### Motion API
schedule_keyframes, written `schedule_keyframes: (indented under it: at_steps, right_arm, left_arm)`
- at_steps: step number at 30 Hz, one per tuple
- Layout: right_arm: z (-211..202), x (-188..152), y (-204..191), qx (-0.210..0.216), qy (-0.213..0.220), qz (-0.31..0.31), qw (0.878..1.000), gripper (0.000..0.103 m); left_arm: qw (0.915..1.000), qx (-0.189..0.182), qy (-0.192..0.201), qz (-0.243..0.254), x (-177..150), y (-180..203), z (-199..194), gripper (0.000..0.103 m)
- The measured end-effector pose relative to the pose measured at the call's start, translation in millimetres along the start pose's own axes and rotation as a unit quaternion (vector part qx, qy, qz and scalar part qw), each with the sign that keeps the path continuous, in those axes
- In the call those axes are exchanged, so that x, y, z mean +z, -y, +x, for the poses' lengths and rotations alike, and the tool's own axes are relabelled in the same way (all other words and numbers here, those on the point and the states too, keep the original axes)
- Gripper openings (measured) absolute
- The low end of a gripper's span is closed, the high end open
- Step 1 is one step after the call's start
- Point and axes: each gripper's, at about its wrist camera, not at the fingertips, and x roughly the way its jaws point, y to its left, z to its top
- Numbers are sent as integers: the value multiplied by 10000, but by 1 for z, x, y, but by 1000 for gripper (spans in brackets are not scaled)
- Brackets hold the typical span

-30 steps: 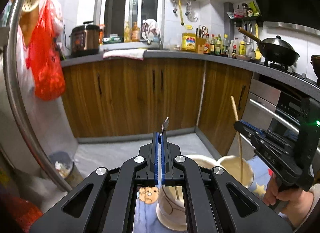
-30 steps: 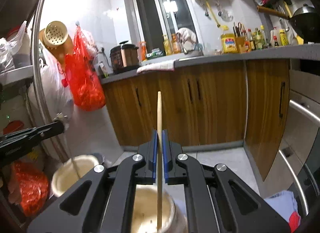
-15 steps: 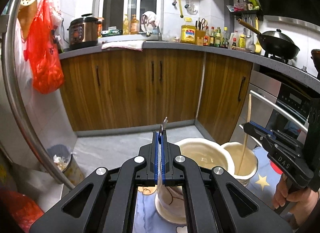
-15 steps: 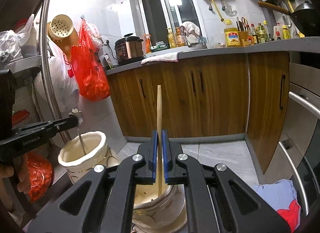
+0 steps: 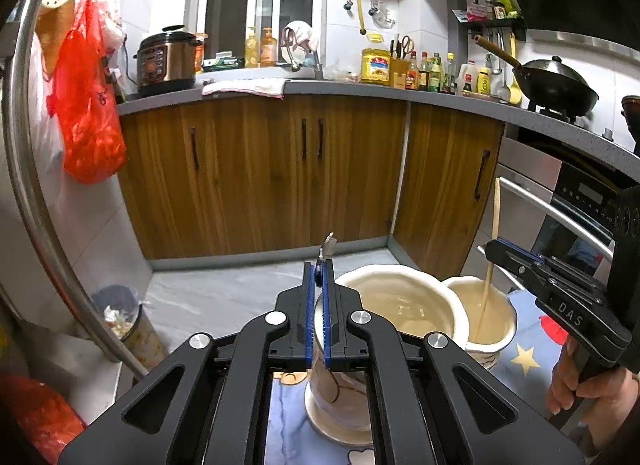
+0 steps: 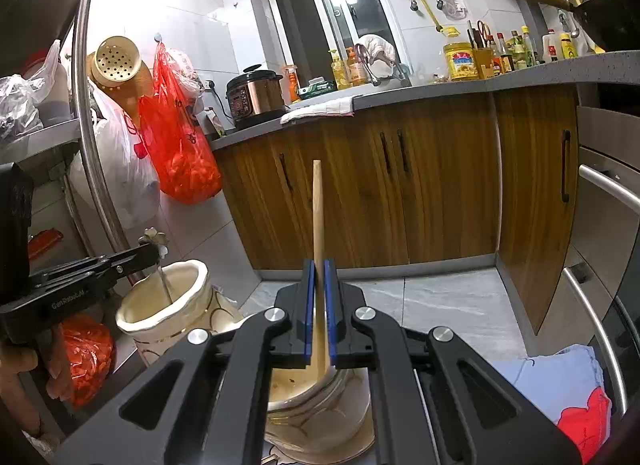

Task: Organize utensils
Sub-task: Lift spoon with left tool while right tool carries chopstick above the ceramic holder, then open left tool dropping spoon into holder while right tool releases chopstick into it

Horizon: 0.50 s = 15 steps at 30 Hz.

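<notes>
Between the right claw's [image 6: 319, 301] nearly closed blue pads, a wooden chopstick [image 6: 317, 209] stands upright, its lower end inside a cream jar [image 6: 320, 405]. Only the left wrist view shows a third, wider pot [image 5: 396, 301] between the jars. The left claw [image 5: 319, 297] pinches a metal utensil [image 5: 327, 245] over its own patterned jar [image 5: 340, 393].

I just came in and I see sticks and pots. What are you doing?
I'm sorting utensils into holders. The left gripper is shut on a metal utensil and lowers it into the taller cream holder. The right gripper is shut on a wooden stick, whose lower end is already inside another cream holder. Neither has been let go.
</notes>
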Motion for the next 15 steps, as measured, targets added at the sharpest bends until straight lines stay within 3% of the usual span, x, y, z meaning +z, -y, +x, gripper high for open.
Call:
schedule_keyframes:
  at_steps: [6,9,11,15]
  right_arm:
    - [3,-1,1,-44,-62,42,10000,6]
    - [2,-2,1,-67,-89,73,9999,12]
    - [1,-2,0,-51,-118,77,9999,27]
    - [-6,0,-5,-17,-293,35,9996,32]
  left_arm:
    - [9999,114,-21,37,0,2,0,10]
    - [9997,235,6,82,-1,3,0,23]
    - [9996,276,58,60,-2,2,-3,36]
    - [9994,325,106,-36,0,-1,-14,50]
